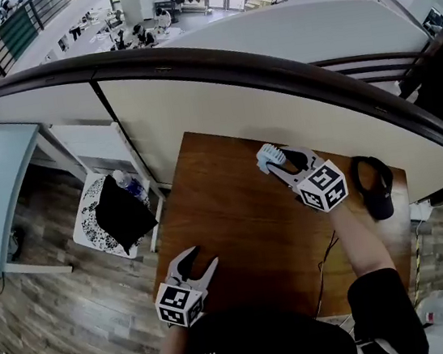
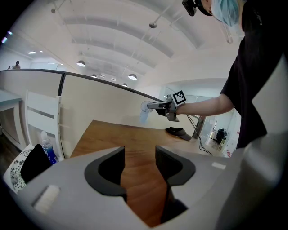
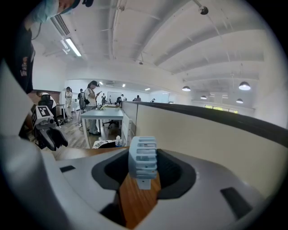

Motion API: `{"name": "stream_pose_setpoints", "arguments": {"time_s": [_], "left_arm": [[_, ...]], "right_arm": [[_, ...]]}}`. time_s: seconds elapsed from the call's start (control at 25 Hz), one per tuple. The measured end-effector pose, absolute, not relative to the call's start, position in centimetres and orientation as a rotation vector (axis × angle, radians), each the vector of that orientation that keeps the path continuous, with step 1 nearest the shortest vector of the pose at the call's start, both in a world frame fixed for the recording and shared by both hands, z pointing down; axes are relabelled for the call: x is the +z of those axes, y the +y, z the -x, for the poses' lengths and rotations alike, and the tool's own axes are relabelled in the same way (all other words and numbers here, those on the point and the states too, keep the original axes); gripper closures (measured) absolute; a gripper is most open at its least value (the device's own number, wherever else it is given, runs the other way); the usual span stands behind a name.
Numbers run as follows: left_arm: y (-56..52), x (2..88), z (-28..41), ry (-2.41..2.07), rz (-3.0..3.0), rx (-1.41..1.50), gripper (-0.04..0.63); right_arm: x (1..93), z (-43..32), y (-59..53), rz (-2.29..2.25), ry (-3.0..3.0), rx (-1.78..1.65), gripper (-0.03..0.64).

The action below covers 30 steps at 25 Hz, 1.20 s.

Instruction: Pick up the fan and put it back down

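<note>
Fan (image 3: 143,159) is clamped edge-on between the pads of the right gripper (image 1: 275,161), its small foot pointing down and seemingly clear of the wooden table (image 1: 234,211), so setting it down looks like a straight drop onto bare wood. A black cap (image 1: 372,185) lies just right, beside a cable (image 1: 325,260). Well apart at the near edge, the left gripper (image 1: 194,262) hangs with jaws apart and empty.

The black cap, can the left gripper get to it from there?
Probably not: the left gripper is open at the table's near left edge, the black cap lies far right, and the right gripper with the fan is between.
</note>
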<state>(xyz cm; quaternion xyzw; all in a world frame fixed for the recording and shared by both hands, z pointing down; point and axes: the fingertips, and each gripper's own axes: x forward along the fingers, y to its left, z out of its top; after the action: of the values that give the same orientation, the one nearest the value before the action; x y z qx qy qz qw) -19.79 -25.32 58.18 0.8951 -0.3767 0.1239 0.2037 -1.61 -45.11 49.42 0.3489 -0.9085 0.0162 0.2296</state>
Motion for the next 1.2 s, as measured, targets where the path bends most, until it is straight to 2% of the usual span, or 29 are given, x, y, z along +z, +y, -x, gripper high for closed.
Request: {"name": "stream_pose_setpoints", "arguments": {"time_s": [0.6, 1.2], "left_arm": [[-30.0, 60.4, 19.8, -1.049, -2.469, 0.326, 0.396], [-32.6, 61.6, 17.7, -0.972, -2.471, 0.341, 0.396]], "right_arm": [[53.9, 4.9, -54.2, -0.817, -2.541, 0.153, 0.436], [57.0, 6.4, -56.6, -0.578, -2.569, 0.129, 0.436]]}}
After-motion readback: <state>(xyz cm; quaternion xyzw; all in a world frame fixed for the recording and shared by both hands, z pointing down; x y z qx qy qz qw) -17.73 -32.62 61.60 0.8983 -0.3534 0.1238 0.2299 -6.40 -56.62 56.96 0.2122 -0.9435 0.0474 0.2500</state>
